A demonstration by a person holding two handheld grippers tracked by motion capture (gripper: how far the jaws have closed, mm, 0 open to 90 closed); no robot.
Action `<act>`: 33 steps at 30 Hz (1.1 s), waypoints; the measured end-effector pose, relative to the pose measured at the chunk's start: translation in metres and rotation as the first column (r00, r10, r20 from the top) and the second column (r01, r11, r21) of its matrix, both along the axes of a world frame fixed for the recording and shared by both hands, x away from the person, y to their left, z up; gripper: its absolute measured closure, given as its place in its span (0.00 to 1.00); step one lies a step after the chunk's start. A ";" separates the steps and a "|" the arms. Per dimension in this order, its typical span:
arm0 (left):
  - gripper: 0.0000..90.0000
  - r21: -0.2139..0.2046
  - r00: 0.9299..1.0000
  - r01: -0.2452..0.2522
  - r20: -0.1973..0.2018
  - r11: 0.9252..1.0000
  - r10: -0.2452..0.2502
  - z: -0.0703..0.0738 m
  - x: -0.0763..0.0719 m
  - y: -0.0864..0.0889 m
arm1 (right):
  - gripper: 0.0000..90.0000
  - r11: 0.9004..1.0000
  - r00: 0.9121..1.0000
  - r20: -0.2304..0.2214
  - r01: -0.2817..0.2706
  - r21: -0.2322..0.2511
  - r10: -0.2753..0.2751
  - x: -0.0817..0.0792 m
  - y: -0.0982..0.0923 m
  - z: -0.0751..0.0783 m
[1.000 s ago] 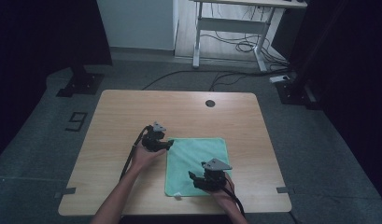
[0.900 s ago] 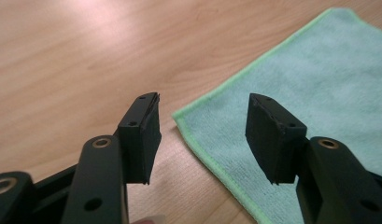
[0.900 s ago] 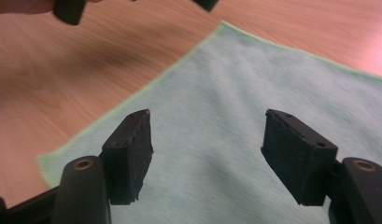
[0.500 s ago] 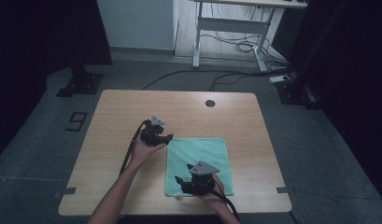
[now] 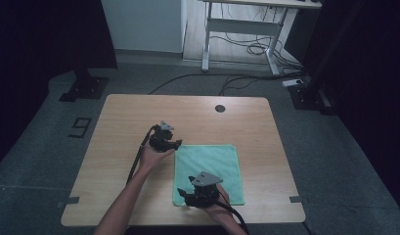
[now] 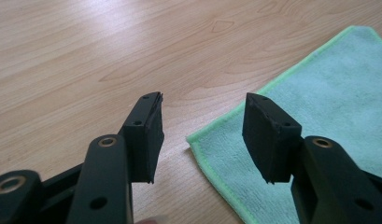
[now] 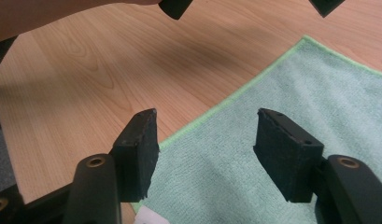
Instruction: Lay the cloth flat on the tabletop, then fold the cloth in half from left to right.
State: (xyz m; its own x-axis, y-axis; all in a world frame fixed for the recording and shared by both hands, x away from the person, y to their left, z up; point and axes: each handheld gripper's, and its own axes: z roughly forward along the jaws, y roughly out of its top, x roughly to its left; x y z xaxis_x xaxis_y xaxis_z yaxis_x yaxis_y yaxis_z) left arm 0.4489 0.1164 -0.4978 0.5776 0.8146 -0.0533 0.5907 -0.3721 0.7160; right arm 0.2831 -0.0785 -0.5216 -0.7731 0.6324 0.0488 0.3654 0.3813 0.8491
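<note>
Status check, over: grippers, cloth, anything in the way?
Left gripper open, jaws just closing, over cloth far-left corner. Right gripper open, jaws just closing, at near-left corner. Cloth flat on table. Nothing in the way.

— What's the cloth (image 5: 207,164) like?

— A square of teal-green microfibre with a brighter green stitched hem, spread flat in one layer (no folds that I can make out).

— And where does it lie?

— On the worktop (image 5: 129,122), right of its middle and toward its near edge, sides roughly parallel to the worktop's edges; its near left corner sits close to the front edge.
</note>
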 end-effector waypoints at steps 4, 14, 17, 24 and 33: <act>0.53 0.004 1.000 -0.009 -0.014 1.000 0.009 -0.003 0.002 0.000 | 0.45 1.000 1.000 -0.006 -0.008 0.002 0.008 0.000 0.001 0.000; 0.53 0.025 0.999 -0.014 -0.042 1.000 0.015 -0.018 0.008 -0.005 | 0.48 0.999 0.998 -0.027 -0.048 -0.017 0.048 0.000 0.010 -0.006; 0.54 0.031 0.999 -0.015 -0.047 0.999 0.017 -0.022 0.010 -0.005 | 0.49 0.998 0.997 -0.035 -0.064 -0.025 0.063 -0.001 0.014 -0.009; 0.58 0.028 0.998 -0.036 -0.056 0.999 0.037 -0.033 0.011 -0.003 | 0.49 0.994 0.995 -0.038 -0.096 -0.060 0.094 -0.005 0.021 -0.017; 0.66 0.009 0.997 -0.043 -0.057 0.999 0.043 -0.038 0.010 0.001 | 0.49 0.994 0.995 -0.038 -0.092 -0.055 0.090 -0.005 0.021 -0.016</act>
